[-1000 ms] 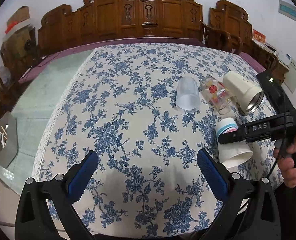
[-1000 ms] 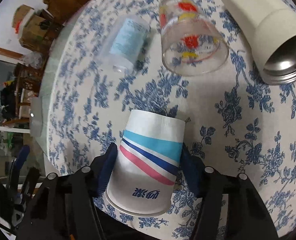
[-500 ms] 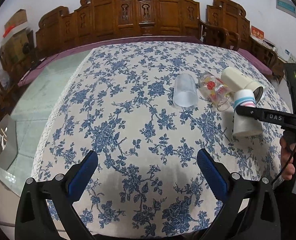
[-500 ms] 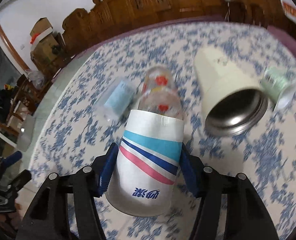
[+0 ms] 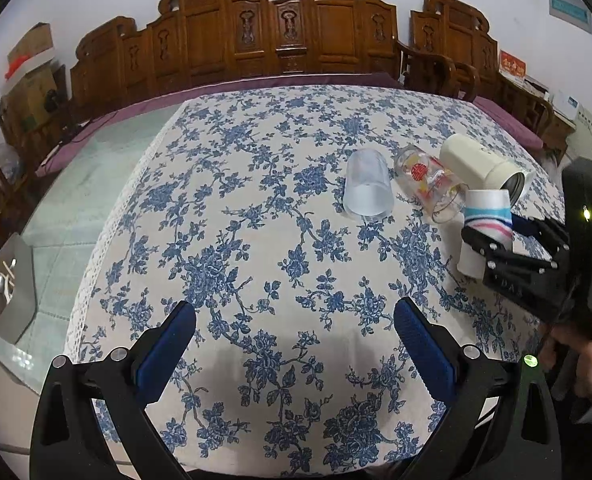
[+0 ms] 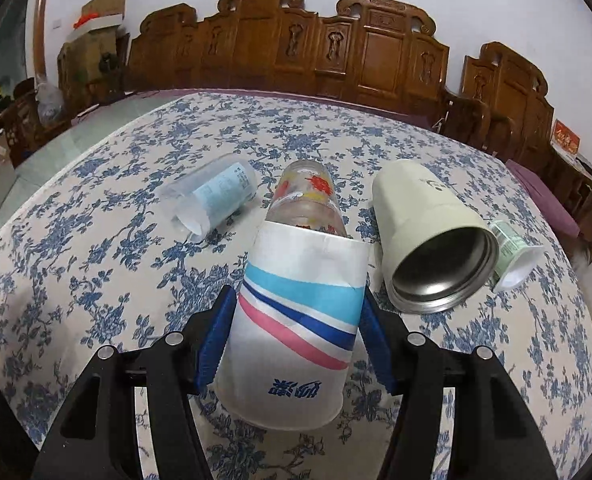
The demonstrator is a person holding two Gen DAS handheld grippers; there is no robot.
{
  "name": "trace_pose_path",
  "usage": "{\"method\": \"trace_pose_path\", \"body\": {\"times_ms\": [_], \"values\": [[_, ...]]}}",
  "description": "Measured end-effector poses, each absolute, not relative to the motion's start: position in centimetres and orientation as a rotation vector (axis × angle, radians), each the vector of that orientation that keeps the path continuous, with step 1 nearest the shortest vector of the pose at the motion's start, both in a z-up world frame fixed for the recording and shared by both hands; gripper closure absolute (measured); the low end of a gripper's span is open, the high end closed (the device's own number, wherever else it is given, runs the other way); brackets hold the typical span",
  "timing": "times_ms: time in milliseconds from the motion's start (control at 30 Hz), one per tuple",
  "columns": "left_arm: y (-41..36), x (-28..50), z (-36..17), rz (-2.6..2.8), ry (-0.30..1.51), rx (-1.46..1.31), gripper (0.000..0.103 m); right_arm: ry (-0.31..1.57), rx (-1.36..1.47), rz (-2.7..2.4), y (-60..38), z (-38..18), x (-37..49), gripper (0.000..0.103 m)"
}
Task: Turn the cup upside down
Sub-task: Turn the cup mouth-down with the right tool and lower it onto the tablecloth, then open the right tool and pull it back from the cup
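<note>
My right gripper (image 6: pixel 294 336) is shut on a white paper cup (image 6: pixel 296 320) with cyan, pink and blue stripes. The cup is held bottom up, mouth down, close over the flowered tablecloth (image 6: pixel 96 248). In the left wrist view the same cup (image 5: pixel 484 232) and right gripper (image 5: pixel 492 240) show at the right edge of the table. My left gripper (image 5: pixel 296 340) is open and empty, low over the near side of the table.
Lying on their sides beyond the paper cup: a frosted plastic cup (image 6: pixel 212 196), a printed glass (image 6: pixel 306 200), a cream steel-lined tumbler (image 6: pixel 428 232) and a small green-labelled cup (image 6: pixel 514 252). Carved wooden chairs (image 6: pixel 336 48) stand behind the table.
My right gripper has turned the paper cup from lying tilted on the cloth to bottom up and lowered it toward the table. The left gripper has not moved.
</note>
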State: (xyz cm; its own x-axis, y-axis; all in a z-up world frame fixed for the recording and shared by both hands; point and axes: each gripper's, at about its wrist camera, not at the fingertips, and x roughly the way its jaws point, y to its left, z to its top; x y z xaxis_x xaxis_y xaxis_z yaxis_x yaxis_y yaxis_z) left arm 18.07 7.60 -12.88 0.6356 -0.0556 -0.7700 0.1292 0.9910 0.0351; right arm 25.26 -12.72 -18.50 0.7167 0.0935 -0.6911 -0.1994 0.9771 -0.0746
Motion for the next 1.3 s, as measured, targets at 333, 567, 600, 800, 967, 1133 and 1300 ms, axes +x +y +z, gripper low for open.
{"method": "trace_pose_path", "body": {"times_ms": [333, 567, 600, 800, 967, 1133, 1300], "values": [[7.2, 17.5, -12.0, -0.109, 0.838, 0.087, 0.008, 0.784, -0.074, 0.186, -13.7, -18.7, 22.6, 0.036], [6.5, 16.9, -11.0, -0.095, 0.794, 0.094, 0.008, 0.765, 0.030, 0.221, -15.1, -17.0, 21.1, 0.023], [6.4, 16.8, -10.9, -0.091, 0.790, 0.094, 0.008, 0.759, 0.043, 0.223, -15.4, -16.6, 20.8, 0.020], [4.8, 16.1, -11.2, -0.088, 0.786, 0.102, 0.008, 0.729, 0.092, 0.234, -17.3, -14.5, 18.6, 0.003], [3.3, 15.1, -12.0, -0.089, 0.797, 0.099, 0.008, 0.710, 0.092, 0.220, -18.9, -13.2, 16.5, 0.003], [1.9, 14.0, -12.4, -0.085, 0.814, 0.092, 0.008, 0.708, 0.103, 0.200, -20.3, -12.7, 14.7, 0.003], [0.5, 12.8, -12.4, -0.063, 0.805, 0.125, 0.008, 0.690, 0.109, 0.185, -21.5, -12.4, 13.1, 0.003]]}}
